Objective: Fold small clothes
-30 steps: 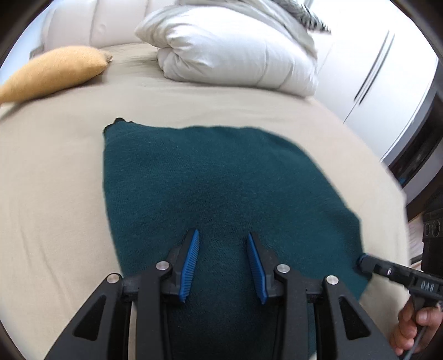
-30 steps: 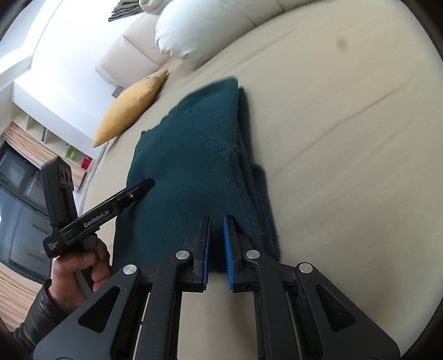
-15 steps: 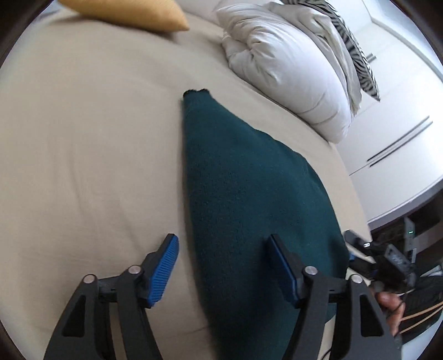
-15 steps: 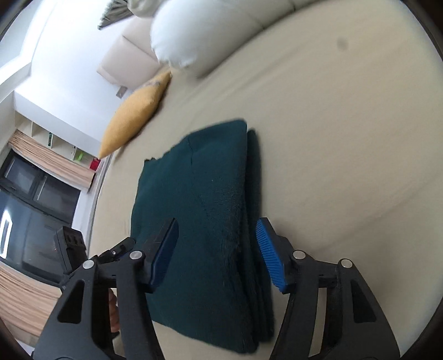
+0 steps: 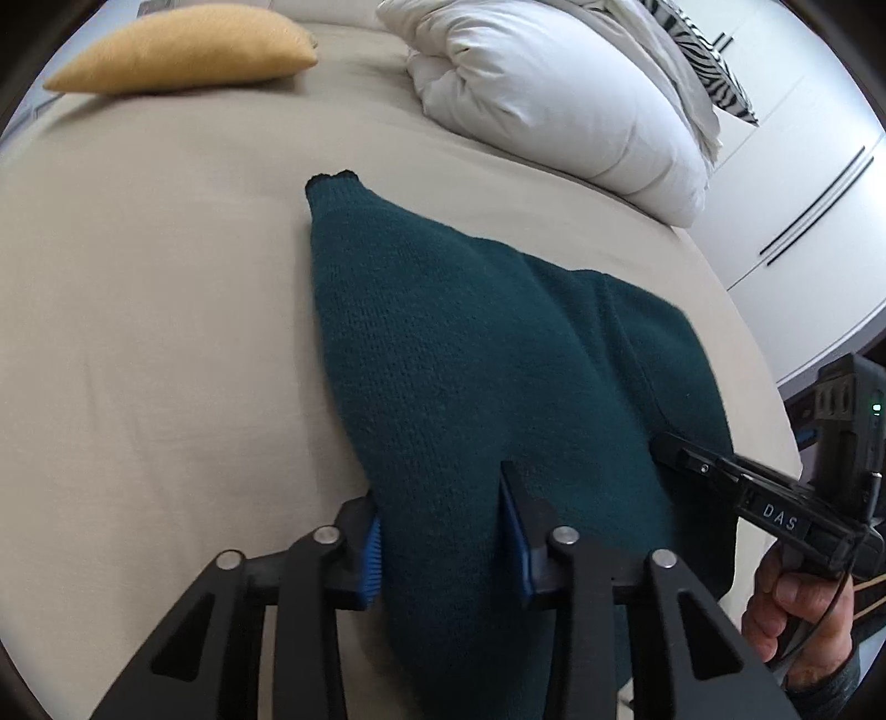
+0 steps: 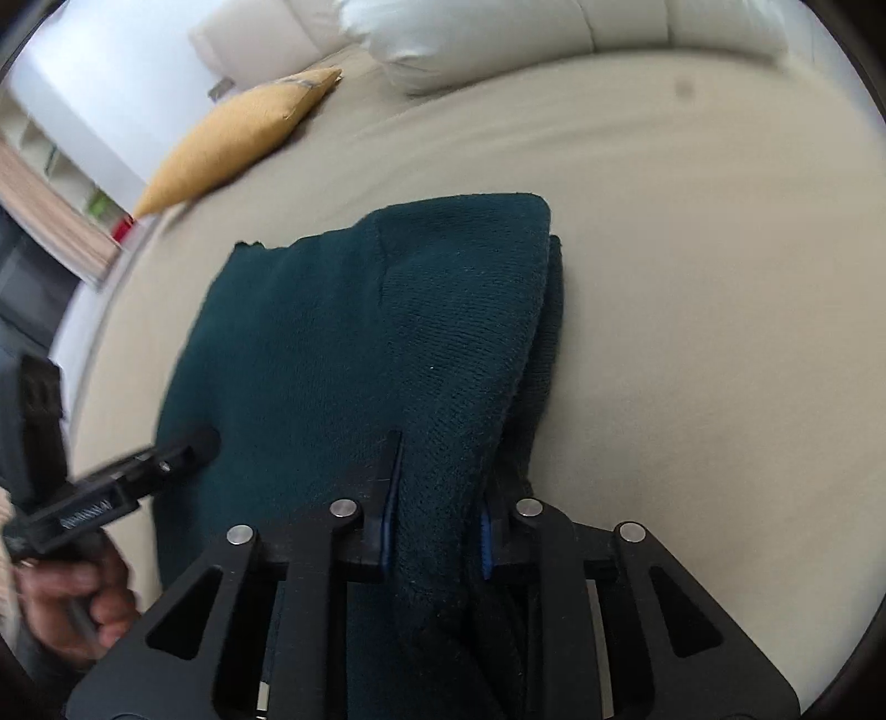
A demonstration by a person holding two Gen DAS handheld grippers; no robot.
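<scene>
Left wrist view: the left gripper (image 5: 446, 540) clamps the near-left edge of the dark green knit garment (image 5: 470, 354), which lies partly folded on the beige bed (image 5: 138, 332) — a further fold appears outstanding. Right wrist view: the right gripper (image 6: 434, 518) grasps the garment's layered near-right edge; the yellow cushion (image 6: 232, 138) and white pillow (image 6: 470, 33) lie well apart — nothing obstructs.

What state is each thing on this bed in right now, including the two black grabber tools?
Dark green knitted garment: folded in layers, near edge lifted.
Left gripper: closed on the garment's left edge.
Right gripper: closed on the garment's thick right fold.
Yellow cushion: lying flat.
White duvet: bundled up.
</scene>
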